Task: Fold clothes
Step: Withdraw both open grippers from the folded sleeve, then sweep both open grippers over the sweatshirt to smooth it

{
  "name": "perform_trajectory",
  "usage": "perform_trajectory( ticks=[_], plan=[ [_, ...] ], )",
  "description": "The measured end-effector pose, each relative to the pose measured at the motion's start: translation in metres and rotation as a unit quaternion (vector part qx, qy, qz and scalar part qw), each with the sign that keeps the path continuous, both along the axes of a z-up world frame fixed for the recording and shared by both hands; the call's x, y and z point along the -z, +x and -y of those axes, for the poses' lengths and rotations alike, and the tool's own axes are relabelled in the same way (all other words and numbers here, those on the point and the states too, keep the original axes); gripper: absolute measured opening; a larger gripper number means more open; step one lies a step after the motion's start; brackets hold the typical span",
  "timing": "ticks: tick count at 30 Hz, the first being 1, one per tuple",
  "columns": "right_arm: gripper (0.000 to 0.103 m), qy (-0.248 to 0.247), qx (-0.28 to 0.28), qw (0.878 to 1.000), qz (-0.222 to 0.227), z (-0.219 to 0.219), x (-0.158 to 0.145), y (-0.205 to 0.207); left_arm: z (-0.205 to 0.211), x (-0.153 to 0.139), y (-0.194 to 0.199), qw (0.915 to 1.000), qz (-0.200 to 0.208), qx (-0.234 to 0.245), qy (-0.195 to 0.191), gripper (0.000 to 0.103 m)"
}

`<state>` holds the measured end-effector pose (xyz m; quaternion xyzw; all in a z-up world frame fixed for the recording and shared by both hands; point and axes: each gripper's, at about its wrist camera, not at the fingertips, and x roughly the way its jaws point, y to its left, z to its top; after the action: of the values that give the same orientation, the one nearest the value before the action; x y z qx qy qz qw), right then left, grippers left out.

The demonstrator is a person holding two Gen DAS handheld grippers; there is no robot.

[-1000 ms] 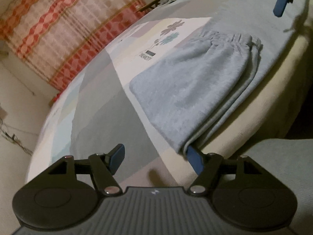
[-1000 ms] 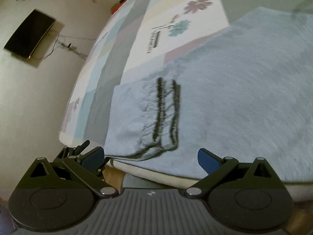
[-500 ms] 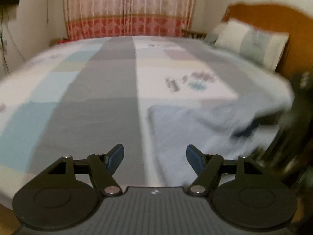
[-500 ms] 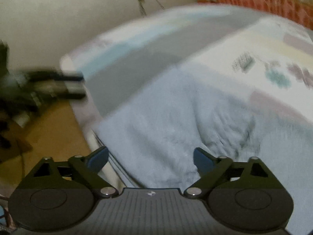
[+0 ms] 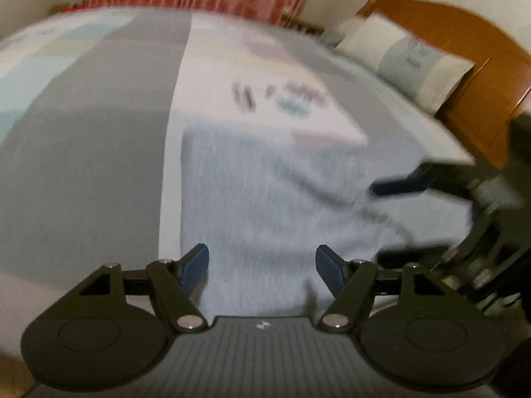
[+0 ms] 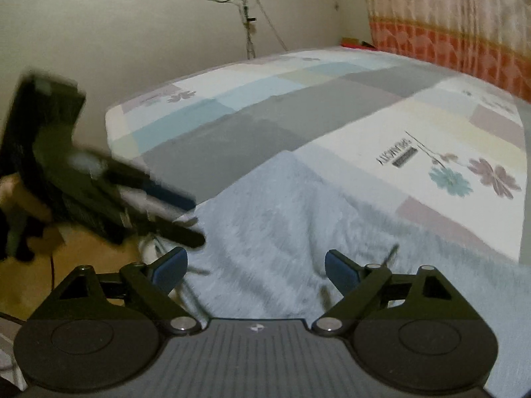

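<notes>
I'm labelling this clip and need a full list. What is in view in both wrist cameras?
garment: one, light blue-grey, flat on the near edge of the bed
bedspread: one, grey, blue, cream and mauve patches with flower prints, covers the bed
pillows: at least two, pale cream and blue, at the headboard
headboard: one, orange-brown wood, far right in the left view
curtain: one, red and cream pattern, behind the bed
cables: a few, dark, hanging down the wall
floor: yellow-brown, beside the bed
left gripper: one, black with blue pads, open over the garment
right gripper: one, same colours, open over the garment
</notes>
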<state>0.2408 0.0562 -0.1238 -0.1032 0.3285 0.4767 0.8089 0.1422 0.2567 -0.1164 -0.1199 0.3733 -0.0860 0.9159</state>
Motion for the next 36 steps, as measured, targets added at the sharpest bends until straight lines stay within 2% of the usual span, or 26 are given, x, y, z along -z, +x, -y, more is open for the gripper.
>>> perform_trajectory(
  ticks=[4, 7, 10, 12, 13, 15, 18, 20, 23, 27, 30, 32, 36],
  plan=[
    [0.093, -0.021, 0.001, 0.999, -0.027, -0.009, 0.021, 0.011, 0.003, -0.015, 0.035, 0.9992, 0.029, 0.02, -0.019, 0.077],
    [0.095, -0.021, -0.002, 1.0, -0.015, -0.008, 0.027, 0.007, 0.009, -0.001, 0.071, 0.9993, 0.011, 0.026, -0.023, 0.077],
    [0.097, -0.019, -0.001, 1.0, -0.012, -0.007, 0.028, 0.004, -0.002, 0.024, 0.097, 0.9996, -0.016, -0.015, -0.018, 0.073],
    [0.097, -0.018, -0.001, 1.0, -0.014, -0.007, 0.029, 0.003, -0.013, 0.027, 0.1, 0.9984, -0.005, -0.035, -0.044, 0.074],
    [0.099, -0.017, -0.002, 1.0, -0.013, -0.007, 0.029, 0.002, -0.017, 0.026, 0.101, 0.9979, 0.001, -0.044, -0.048, 0.074],
    [0.1, -0.013, -0.002, 1.0, -0.012, -0.01, 0.03, 0.0, -0.016, 0.015, 0.097, 0.998, 0.017, -0.055, -0.026, 0.074],
    [0.102, -0.005, 0.0, 1.0, -0.013, -0.01, 0.03, -0.001, -0.013, 0.006, 0.094, 0.9986, 0.03, -0.026, -0.035, 0.077],
    [0.103, -0.001, 0.002, 1.0, -0.015, -0.01, 0.031, 0.0, -0.007, 0.012, 0.099, 0.9994, 0.021, -0.015, -0.023, 0.079],
    [0.102, 0.002, 0.01, 1.0, -0.014, -0.008, 0.025, 0.0, -0.002, 0.029, 0.113, 0.9996, -0.012, -0.025, 0.0, 0.075],
    [0.103, 0.023, 0.022, 0.999, 0.025, -0.001, 0.005, -0.003, 0.007, 0.011, 0.1, 0.9998, 0.01, -0.014, 0.011, 0.077],
    [0.103, -0.001, 0.022, 0.999, 0.039, -0.011, 0.007, 0.006, 0.01, 0.002, 0.088, 0.9996, 0.004, -0.014, 0.022, 0.077],
    [0.1, -0.04, 0.041, 0.998, 0.024, -0.013, 0.022, 0.02, 0.009, -0.003, 0.077, 0.9994, 0.001, -0.02, 0.029, 0.077],
    [0.098, -0.041, 0.077, 0.996, 0.026, 0.017, 0.008, 0.015, 0.009, -0.014, 0.052, 0.9994, -0.002, -0.014, 0.032, 0.077]
  ],
)
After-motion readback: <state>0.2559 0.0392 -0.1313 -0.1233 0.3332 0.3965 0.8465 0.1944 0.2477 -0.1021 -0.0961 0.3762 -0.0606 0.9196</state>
